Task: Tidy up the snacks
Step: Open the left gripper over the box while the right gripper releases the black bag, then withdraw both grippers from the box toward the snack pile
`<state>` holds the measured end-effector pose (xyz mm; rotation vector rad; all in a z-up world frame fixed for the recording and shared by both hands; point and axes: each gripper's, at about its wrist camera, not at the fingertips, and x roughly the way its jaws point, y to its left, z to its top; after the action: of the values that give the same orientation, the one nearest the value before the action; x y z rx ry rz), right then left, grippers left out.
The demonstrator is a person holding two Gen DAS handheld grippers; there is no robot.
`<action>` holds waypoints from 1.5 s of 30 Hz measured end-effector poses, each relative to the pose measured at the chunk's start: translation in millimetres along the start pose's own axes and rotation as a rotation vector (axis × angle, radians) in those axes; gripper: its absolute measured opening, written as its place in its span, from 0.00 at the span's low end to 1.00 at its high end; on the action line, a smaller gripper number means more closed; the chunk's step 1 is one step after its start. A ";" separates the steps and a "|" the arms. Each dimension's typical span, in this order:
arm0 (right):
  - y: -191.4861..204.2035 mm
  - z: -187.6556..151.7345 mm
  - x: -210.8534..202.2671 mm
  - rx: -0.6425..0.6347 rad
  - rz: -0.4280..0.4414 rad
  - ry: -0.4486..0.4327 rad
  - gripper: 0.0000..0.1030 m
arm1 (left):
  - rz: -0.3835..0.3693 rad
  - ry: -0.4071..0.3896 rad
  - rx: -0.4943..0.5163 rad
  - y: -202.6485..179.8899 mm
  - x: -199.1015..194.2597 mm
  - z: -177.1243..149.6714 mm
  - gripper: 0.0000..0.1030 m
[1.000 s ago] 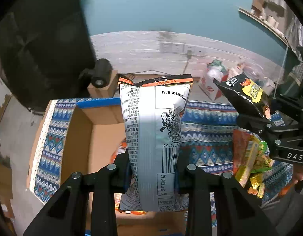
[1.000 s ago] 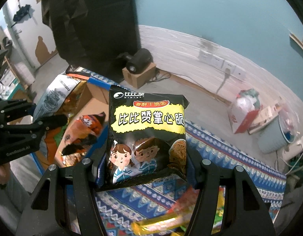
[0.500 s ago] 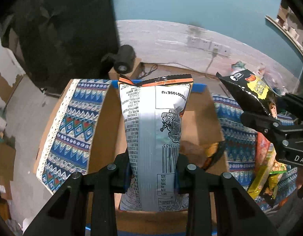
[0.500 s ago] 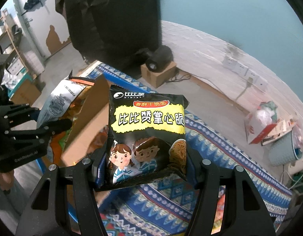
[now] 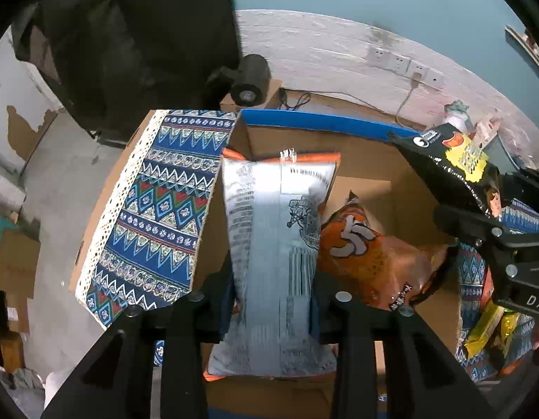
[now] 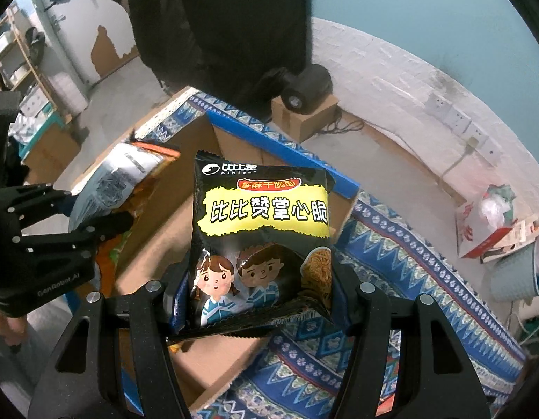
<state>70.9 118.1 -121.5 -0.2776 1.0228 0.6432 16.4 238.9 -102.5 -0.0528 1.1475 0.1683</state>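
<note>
Cardboard box (image 5: 360, 160) floor mostly hidden behind silver bag (image 5: 274, 244).

Both grippers, left gripper (image 5: 274, 300) and right gripper (image 6: 259, 300), are matte black with angular fingers (image 5: 185, 317), silver screws and white lettering.

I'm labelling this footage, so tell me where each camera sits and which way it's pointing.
Left wrist: on the left gripper, looking down into the cardboard box; its fingers clamp a silver snack bag.
Right wrist: on the right gripper, facing the box's far corner; it grips a black noodle bag.
Shared: box, both bags, each other's gripper.
</note>
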 end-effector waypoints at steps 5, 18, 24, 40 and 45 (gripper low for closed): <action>3.1 2.2 9.5 -0.008 0.010 0.021 0.61 | 0.011 -0.013 -0.018 3.4 -4.4 1.4 0.55; 1.1 2.1 4.4 0.005 0.024 0.016 0.72 | 0.006 -0.029 -0.004 -2.5 -10.7 4.4 0.62; -6.8 -7.7 -14.1 0.022 0.001 0.002 0.77 | -0.039 -0.029 0.014 -18.9 -16.0 5.3 0.63; -67.6 -64.1 -68.2 0.116 -0.099 0.009 0.77 | -0.099 -0.065 0.196 -103.2 -40.9 -2.3 0.70; -89.1 -85.9 -81.4 0.162 -0.124 0.015 0.77 | -0.112 -0.076 0.277 -137.7 -46.7 -8.4 0.72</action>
<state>36.2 -24.7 -101.9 -0.2021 1.0572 0.4438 12.2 97.1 -69.5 0.1333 1.0803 -0.0879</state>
